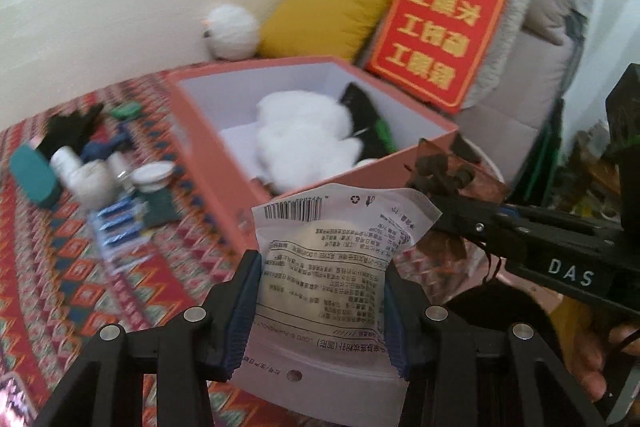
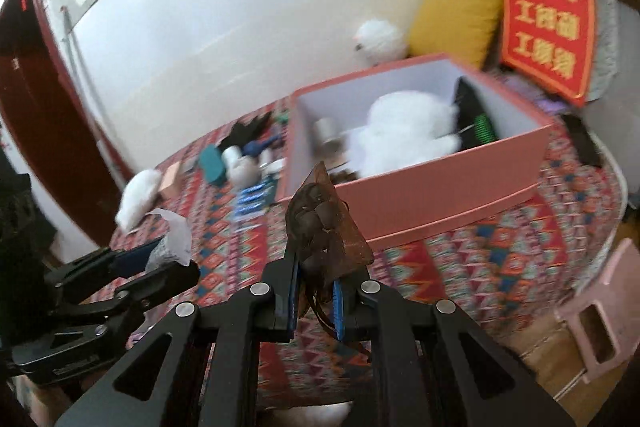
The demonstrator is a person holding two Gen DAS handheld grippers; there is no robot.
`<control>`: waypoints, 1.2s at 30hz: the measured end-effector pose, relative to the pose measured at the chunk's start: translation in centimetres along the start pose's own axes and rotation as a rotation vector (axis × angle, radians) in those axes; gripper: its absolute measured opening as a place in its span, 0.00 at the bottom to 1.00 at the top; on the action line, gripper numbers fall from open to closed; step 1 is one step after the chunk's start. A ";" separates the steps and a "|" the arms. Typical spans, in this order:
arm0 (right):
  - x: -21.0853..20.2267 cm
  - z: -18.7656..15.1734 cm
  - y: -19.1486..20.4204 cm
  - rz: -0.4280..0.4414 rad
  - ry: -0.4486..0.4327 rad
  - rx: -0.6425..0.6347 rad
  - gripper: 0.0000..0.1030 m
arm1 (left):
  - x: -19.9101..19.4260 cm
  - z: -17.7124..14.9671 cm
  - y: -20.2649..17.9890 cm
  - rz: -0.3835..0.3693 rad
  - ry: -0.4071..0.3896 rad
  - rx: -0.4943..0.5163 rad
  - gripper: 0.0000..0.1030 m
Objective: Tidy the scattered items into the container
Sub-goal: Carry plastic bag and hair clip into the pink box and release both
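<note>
Left claw (image 1: 320, 291) pinching a white printed sachet (image 1: 332, 247) by its lower half, blue pads pressed against both sides; sachet upright, held in the air just short of the near wall of the pink box (image 1: 224, 147). Right claw (image 2: 316, 279) clamped on a brown packet (image 2: 328, 227) of dark dried pieces, packet standing upright above the pads, strands hanging below. Also held in the air, near side of the box, apart from its wall.

Pink box open on the patterned tabletop (image 1: 80, 259). Inside: white fluffy mass (image 1: 304, 131) in the middle, black item with green stripes (image 2: 476, 119) leaning against the far right wall, small metallic tin (image 2: 326, 131) at the left wall.

Loose items on the tabletop left of the box: teal case (image 1: 34, 175), white jars (image 1: 88, 171), blue strip pack (image 1: 120, 223), black feathery thing (image 1: 72, 127). White tuft (image 2: 138, 195) further out, near the tabletop edge.

Behind the box: red sign with gold characters (image 1: 444, 15), yellow cushion (image 1: 328, 15), white fluffy ball (image 1: 232, 33). Both views motion-blurred.
</note>
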State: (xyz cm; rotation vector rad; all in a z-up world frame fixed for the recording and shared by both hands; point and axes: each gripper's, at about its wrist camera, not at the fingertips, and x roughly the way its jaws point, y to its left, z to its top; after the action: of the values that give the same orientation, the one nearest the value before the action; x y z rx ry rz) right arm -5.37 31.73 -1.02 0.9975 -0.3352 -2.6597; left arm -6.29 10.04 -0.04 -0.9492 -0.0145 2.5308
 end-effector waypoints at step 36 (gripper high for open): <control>12.5 14.3 -12.1 -0.234 -0.071 0.090 0.76 | 18.0 16.4 2.4 0.171 0.017 0.057 0.90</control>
State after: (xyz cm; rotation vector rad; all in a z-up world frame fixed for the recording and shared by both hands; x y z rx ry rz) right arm -26.06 40.47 -1.79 1.0275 -0.3775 -2.9193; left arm -29.67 17.36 0.91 -0.9877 0.1490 2.6620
